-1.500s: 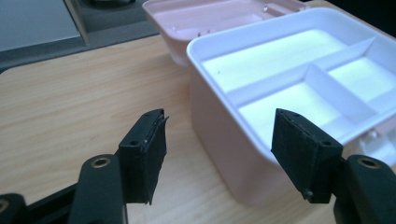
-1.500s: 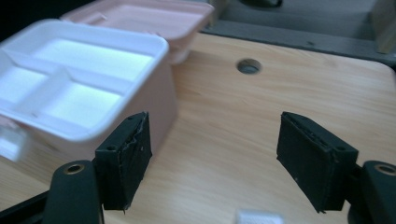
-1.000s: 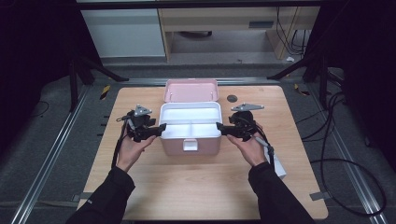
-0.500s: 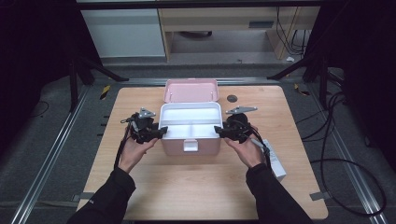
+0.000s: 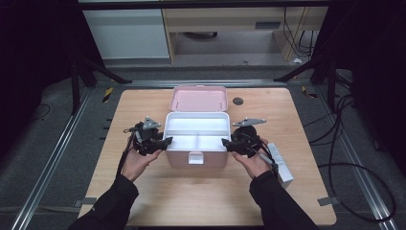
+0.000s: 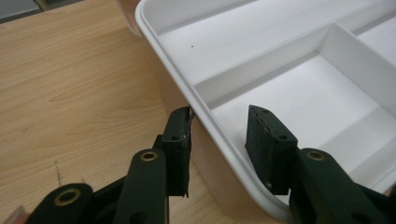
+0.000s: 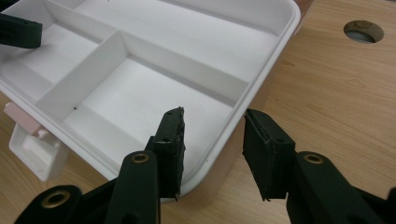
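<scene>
White tray (image 5: 196, 136) seated in the open pink box (image 5: 197, 158) mid-table, lid back. Left gripper (image 6: 218, 135) spread, straddling the tray's left rim (image 6: 205, 116) — outer pad touching, inner pad clear. Right gripper (image 7: 212, 140) likewise spread over the right rim (image 7: 261, 88), not yet pinching. Risks: uneven closing tilting or jamming the tray; a thin lip possibly slipping from the pads — contact depth hard to judge.

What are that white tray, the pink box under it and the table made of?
The white divided tray looks like smooth moulded plastic: rounded rim, even semi-gloss surface. The pink box with its open lid seems the same kind of plastic, matte. The light brown table shows wood grain, though it could be laminate.
</scene>
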Tool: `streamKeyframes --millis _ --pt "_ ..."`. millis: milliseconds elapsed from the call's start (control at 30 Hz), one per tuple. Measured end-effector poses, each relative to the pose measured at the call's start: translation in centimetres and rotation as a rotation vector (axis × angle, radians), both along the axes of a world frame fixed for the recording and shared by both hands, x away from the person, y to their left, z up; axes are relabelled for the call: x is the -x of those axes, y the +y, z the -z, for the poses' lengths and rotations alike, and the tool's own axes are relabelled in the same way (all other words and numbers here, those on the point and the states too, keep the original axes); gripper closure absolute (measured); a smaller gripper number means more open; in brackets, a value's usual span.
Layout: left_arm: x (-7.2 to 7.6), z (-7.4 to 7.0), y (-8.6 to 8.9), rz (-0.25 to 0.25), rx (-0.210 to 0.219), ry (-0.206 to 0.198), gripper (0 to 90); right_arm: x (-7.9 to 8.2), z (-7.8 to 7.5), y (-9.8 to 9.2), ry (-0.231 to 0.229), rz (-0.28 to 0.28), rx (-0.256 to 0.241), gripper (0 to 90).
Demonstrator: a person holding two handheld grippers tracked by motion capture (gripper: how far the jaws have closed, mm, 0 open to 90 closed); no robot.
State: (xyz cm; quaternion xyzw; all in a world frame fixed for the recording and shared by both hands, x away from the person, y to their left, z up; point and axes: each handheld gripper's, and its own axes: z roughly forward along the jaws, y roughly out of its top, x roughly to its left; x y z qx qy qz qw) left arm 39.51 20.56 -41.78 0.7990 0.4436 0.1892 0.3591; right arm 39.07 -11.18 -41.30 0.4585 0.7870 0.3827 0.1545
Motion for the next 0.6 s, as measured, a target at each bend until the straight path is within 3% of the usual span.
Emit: streamKeyframes --millis 400,600 --pt "-0.1 0.1 -0.5 0.009 0.007 -0.012 59.1 -0.3 -0.1 -0.6 0.002 0.001 0.007 59.2" --pt "0.0 -1.5 0.4 0.027 0.006 -0.082 51.0 -0.3 -0.5 -1.0 -0.033 -0.008 0.001 46.5"
